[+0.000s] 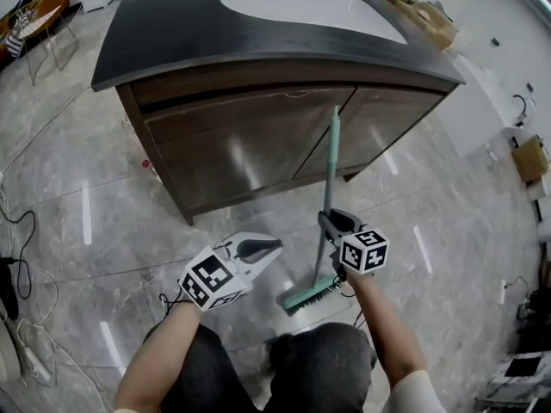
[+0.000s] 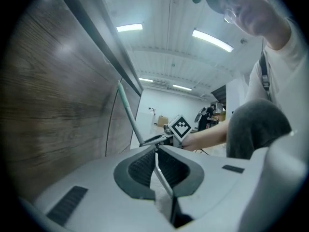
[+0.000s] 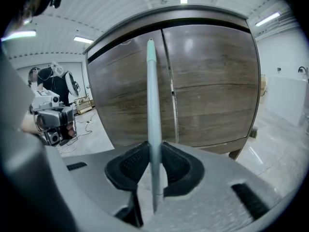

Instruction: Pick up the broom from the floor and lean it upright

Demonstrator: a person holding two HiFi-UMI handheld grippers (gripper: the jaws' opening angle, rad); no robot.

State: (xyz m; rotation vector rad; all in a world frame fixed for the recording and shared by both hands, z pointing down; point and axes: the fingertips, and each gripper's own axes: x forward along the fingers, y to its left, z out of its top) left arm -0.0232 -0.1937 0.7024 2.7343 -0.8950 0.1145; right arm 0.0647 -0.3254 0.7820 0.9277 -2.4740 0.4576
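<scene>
Grey, glossy stone floor (image 1: 86, 213) fills the room around us, streaked with ceiling-light reflections. We count one broom (image 1: 328, 188), two grippers, and one wooden cabinet (image 1: 250, 144) with two doors.

We have the broom close to upright, its long axis running from the green head by our knees up toward the cabinet front. The free end of the pale green handle shows in front of the right-hand door, close to the seam between the two doors. We cannot tell whether it touches the wood, nor whether the bristles rest on the floor.

Our right gripper (image 1: 327, 223) is clamped on the handle low down, just above the head, with both pads pressed against the shaft. Our left gripper (image 1: 275, 247) hangs just beside it, apart from the broom, its jaws closed together on nothing.

Beyond stands the cabinet under a dark top (image 1: 164, 24) holding one white basin (image 1: 301, 3). Farther off, cables (image 1: 21, 231) trail along the floor at the left, and one chair (image 1: 39, 20) stands in the far left corner.
</scene>
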